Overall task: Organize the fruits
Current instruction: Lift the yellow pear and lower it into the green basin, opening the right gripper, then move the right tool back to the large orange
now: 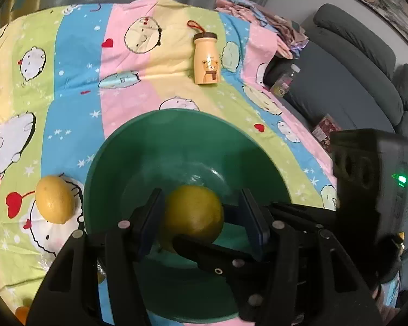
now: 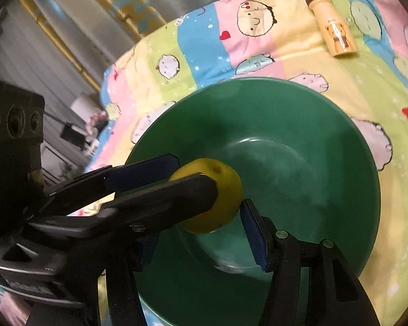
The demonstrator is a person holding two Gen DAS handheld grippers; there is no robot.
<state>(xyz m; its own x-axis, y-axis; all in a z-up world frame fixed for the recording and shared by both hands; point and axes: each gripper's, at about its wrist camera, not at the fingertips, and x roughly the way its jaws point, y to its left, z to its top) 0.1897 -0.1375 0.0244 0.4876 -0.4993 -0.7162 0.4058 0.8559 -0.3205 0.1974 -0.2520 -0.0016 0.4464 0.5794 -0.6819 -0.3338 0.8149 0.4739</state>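
A green bowl (image 1: 176, 141) was seen resting on a surface draped in a pastel cartoon-print sheet (image 1: 76, 62); whether a tabletop lay beneath could not be told. Over the bowl's basin a lemon (image 1: 193, 212) was found between the blue pads of the left hand-held gripper (image 1: 201, 214); the left pad was against the fruit, while a narrow gap showed at the right pad, so a firm grasp could not be confirmed. The right hand-held gripper (image 2: 201, 217) was also extended over the bowl, one finger crossing in front of the lemon; its jaws were spread wide around the fruit. A second lemon (image 1: 55, 199) lay on the sheet just left of the bowl. A bear-printed bottle (image 1: 206, 58) lay beyond the bowl's far rim, well apart.
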